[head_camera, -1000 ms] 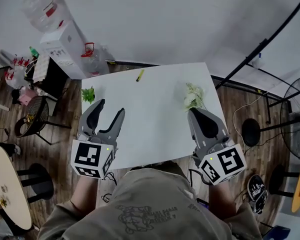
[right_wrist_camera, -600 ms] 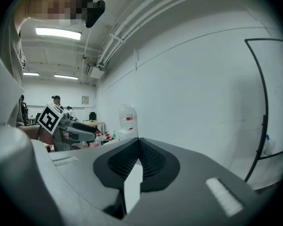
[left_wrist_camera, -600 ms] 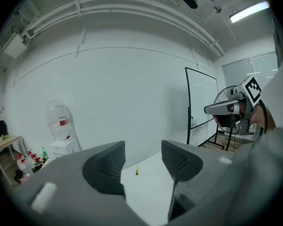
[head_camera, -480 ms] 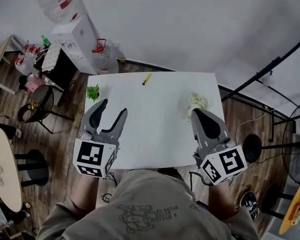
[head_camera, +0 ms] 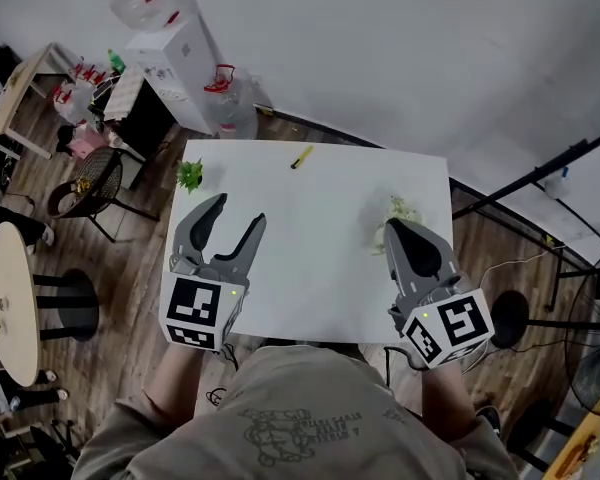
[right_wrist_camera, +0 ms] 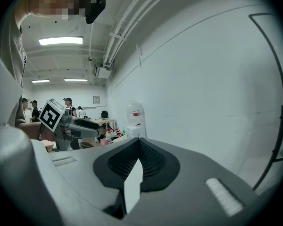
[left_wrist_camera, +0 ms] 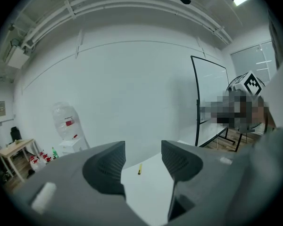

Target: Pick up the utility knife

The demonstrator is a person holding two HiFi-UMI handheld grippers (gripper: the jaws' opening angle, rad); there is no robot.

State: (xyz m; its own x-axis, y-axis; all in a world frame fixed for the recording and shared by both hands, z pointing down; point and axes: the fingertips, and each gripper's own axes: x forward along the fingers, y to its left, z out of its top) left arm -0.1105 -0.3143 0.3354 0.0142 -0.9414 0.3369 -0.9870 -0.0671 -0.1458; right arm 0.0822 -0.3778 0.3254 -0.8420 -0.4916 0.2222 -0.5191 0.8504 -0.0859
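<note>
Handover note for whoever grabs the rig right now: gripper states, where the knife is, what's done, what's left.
Left gripper: open, empty, held at the near left of the white table.
Right gripper: shut, empty, at the near right.
Utility knife: yellow, lying by the table's far edge, untouched. The left gripper view shows it far off, in line between the open jaws.
Done: nothing.
Left: reach, close on the knife, lift. The left gripper looks better placed.
</note>
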